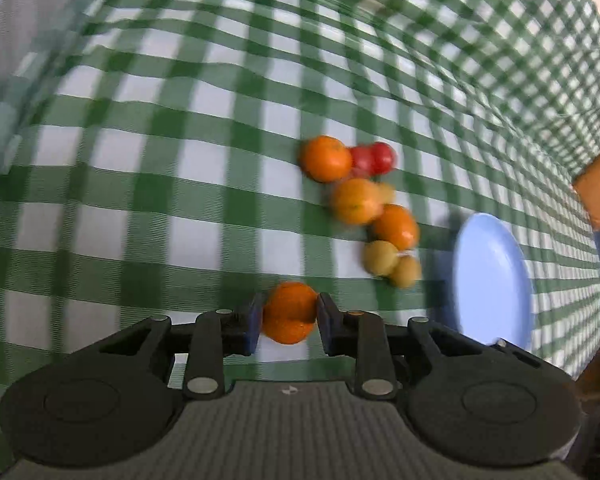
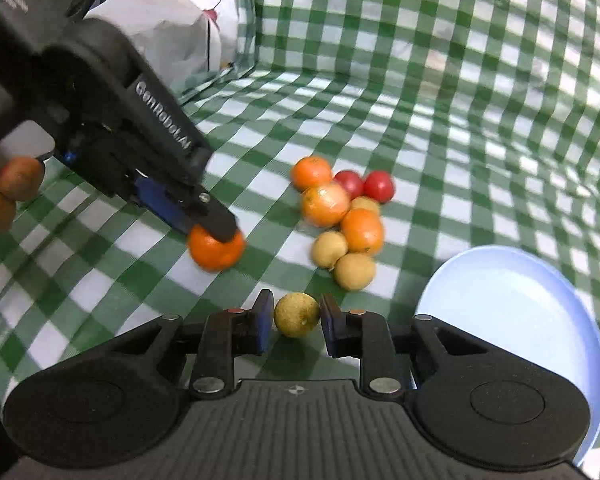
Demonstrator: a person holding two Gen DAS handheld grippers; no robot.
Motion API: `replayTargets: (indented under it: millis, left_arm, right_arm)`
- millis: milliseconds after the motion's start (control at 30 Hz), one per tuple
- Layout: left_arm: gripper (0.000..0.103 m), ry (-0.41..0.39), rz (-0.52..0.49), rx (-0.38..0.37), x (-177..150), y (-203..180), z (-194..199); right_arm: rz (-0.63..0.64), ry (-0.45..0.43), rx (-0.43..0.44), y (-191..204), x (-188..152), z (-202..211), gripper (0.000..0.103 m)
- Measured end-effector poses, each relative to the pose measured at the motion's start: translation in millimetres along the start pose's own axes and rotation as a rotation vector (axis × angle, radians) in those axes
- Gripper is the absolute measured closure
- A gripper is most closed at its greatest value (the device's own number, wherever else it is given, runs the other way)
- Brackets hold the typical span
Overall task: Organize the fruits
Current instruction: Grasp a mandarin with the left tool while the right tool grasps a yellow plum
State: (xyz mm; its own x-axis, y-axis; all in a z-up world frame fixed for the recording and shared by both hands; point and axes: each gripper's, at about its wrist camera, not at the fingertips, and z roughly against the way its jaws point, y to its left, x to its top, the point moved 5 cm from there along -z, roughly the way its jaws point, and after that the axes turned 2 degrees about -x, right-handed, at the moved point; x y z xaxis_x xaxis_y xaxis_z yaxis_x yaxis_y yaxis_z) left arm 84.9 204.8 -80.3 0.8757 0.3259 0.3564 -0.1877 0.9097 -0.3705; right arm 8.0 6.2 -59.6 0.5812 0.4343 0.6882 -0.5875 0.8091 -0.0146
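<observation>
My left gripper [image 1: 288, 316] is shut on an orange mandarin [image 1: 289, 312] just above the green checked cloth. In the right wrist view that same left gripper [image 2: 220, 236] comes in from the upper left, with the mandarin [image 2: 217, 250] under its fingertips. My right gripper [image 2: 297, 320] is shut on a small yellow-green round fruit [image 2: 297, 315], with both blue pads against its sides. A pile of fruit [image 2: 346, 220] lies beyond: three mandarins, two red fruits [image 2: 379, 186] and some small yellow ones [image 2: 355, 271]. A light blue plate [image 2: 520, 320] with nothing on it lies to the right.
The checked cloth [image 2: 460, 140] covers the table and rises as a backdrop behind. A white plastic bag [image 2: 168, 28] sits at the back left. A person's hand [image 2: 4, 188] grips the left tool's handle. The blue plate [image 1: 492, 280] lies right of the pile [image 1: 360, 204].
</observation>
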Motion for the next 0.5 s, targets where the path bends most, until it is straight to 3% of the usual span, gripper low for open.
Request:
replayTargets:
  millis: [367, 500]
  left_arm:
    - [0.071, -0.094, -0.019, 0.150, 17.1, 1.2, 11.7]
    - [0.069, -0.088, -0.019, 0.111, 18.4, -3.0, 9.9]
  right_arm:
    - [-0.006, 0.037, -0.001, 0.4, -1.8, -4.1, 0.076]
    - [-0.005, 0.037, 0.000, 1.1, -1.4, -4.4, 0.076]
